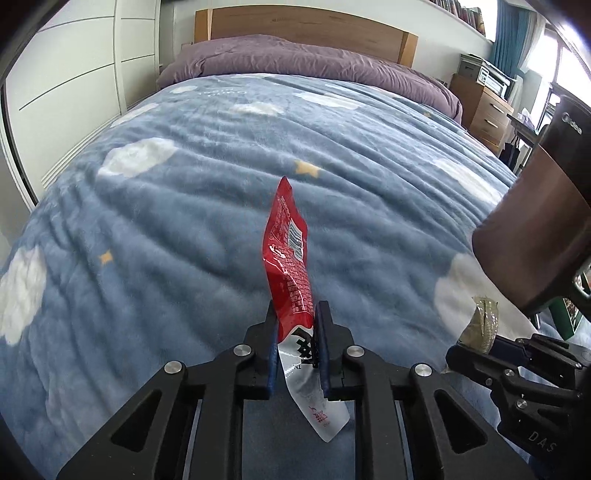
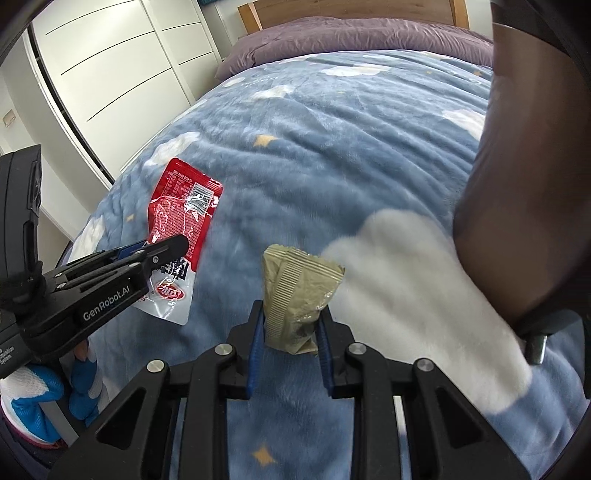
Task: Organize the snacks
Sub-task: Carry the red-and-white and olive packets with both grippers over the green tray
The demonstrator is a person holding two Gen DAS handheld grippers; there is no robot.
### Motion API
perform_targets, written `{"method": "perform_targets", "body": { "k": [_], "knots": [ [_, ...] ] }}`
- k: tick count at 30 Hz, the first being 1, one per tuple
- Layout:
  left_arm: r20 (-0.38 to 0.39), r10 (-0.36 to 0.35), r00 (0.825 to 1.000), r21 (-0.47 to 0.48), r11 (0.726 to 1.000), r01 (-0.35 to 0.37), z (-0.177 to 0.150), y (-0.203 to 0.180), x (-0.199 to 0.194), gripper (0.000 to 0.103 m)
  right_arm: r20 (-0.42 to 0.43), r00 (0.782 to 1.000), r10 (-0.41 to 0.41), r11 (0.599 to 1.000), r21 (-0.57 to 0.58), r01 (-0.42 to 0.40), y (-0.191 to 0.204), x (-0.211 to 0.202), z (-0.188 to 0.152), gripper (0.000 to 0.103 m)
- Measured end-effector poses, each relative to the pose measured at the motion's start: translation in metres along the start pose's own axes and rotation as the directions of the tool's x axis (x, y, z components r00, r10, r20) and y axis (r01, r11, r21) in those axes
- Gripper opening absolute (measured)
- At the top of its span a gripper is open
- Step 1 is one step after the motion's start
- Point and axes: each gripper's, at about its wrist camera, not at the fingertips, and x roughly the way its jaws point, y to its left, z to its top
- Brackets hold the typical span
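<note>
My left gripper (image 1: 295,332) is pinching a glossy red-and-white plastic snack packet (image 1: 288,251) near its white end, so the red end stands up above the fluffy blue blanket with white clouds and yellow stars (image 1: 184,221). My right gripper (image 2: 291,332) is clamped on a crinkled olive-green foil snack pouch (image 2: 295,291), also held off the bed (its crimped seam faces me). A dark brown smooth-sided container (image 2: 517,184) fills the right edge. A purple quilt (image 1: 295,59) lies before the wooden headboard (image 1: 306,26).
</note>
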Motion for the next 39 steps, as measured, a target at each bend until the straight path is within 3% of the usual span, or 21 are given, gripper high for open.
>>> {"method": "perform_targets", "body": {
  "k": [39],
  "knots": [
    [0.024, -0.005, 1.000, 0.014, 1.000, 0.005, -0.0054, -0.0060, -0.0062, 0.011, -0.020, 1.000, -0.012, 1.000, 0.009, 0.012, -0.0054, 0.0057, -0.0075, 0.037]
  ]
}}
